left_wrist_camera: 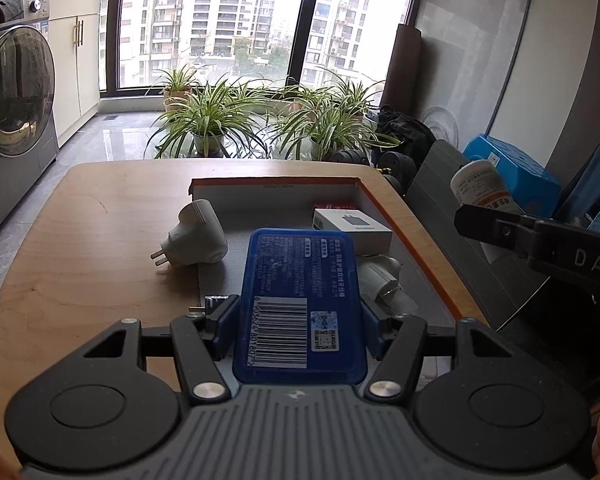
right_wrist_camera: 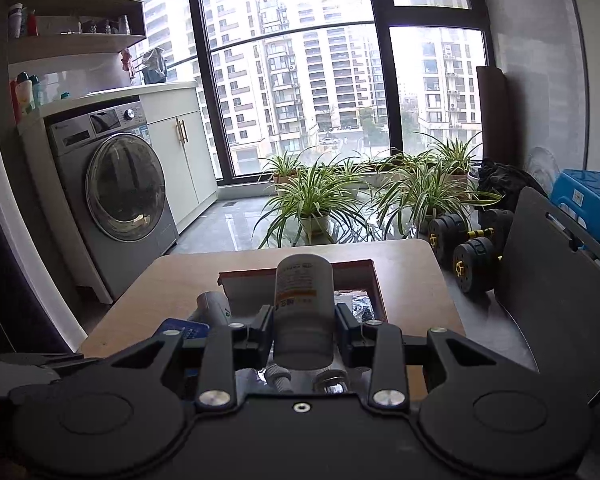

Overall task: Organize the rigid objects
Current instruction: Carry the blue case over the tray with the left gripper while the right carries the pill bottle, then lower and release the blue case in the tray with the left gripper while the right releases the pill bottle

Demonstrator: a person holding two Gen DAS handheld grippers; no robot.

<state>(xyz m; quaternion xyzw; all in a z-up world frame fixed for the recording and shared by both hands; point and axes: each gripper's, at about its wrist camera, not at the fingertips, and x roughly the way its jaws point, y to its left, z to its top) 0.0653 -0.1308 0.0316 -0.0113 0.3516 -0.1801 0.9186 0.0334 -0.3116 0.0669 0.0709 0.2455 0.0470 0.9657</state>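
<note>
over the orange-edged box (left_wrist_camera: 412,240), the left gripper (left_wrist_camera: 300,312) is clamping a blue case (left_wrist_camera: 298,300) and the right gripper (right_wrist_camera: 304,328) a white bottle (right_wrist_camera: 304,300); crowding could be knocking the small white carton (left_wrist_camera: 352,228) askew.

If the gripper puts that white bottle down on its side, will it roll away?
Probably. The white bottle looks round and smooth, so on the flat table it could roll. It seems hard plastic, so it likely won't squash. Stood upright, it may tip, being tall and narrow.
</note>
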